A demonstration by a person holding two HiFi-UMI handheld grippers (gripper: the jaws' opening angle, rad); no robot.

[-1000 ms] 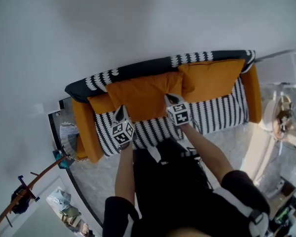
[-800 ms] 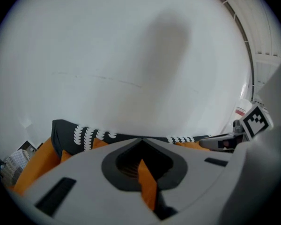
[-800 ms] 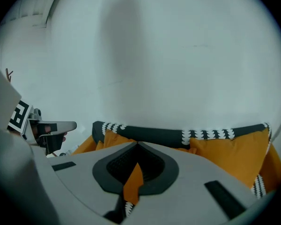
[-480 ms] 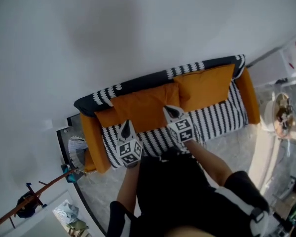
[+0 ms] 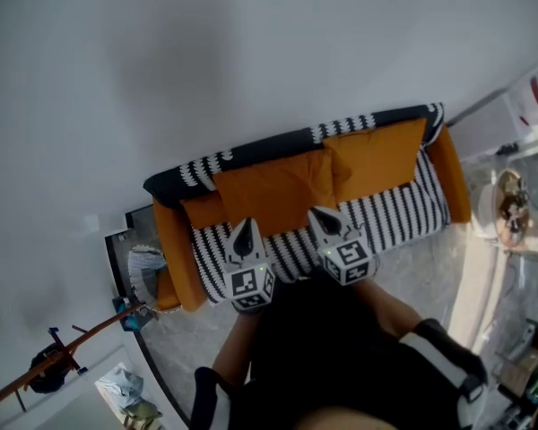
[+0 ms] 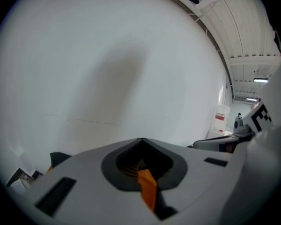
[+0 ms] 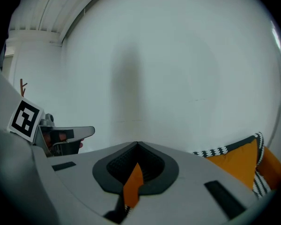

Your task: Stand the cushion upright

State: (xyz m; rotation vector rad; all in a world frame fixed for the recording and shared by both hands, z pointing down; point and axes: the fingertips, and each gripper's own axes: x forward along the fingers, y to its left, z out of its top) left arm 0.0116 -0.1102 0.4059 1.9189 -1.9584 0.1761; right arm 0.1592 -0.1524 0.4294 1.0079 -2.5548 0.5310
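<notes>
Left gripper (image 5: 247,233): jaws fully closed, nothing held. The orange sliver in its own view is just sofa (image 5: 403,206) seen through the slot. It looks at bare wall (image 6: 107,78), so it's up and clear of the fabric.

Cushion (image 5: 269,191): centre-left on the sofa, standing on its lower edge and leaning on the backrest (image 5: 278,143). Looks upright to me, so the task is probably done bar the retreat.

Right gripper (image 5: 325,223): same story, jaws together and empty. Its view shows wall, with the second cushion (image 5: 377,155) low at the right.

Step in hand, my read: back off.
- Keep both jaws closed so no pad snags the cover.
- Pull both grippers away together and evenly; a one-sided drag could tip the cushion forward.
- Watch the top edge. If it peels off the backrest, go back in and press it home.
- Stay off the second cushion, which touches this one at the seam.

Versus a second ago:
- Both tips were then low against the cushion's bottom edge; now they sit over the striped seat front, nearer the head camera.
- Cushion holds the same pose against the backrest, no slump.
- Jaws were closed then too.
</notes>
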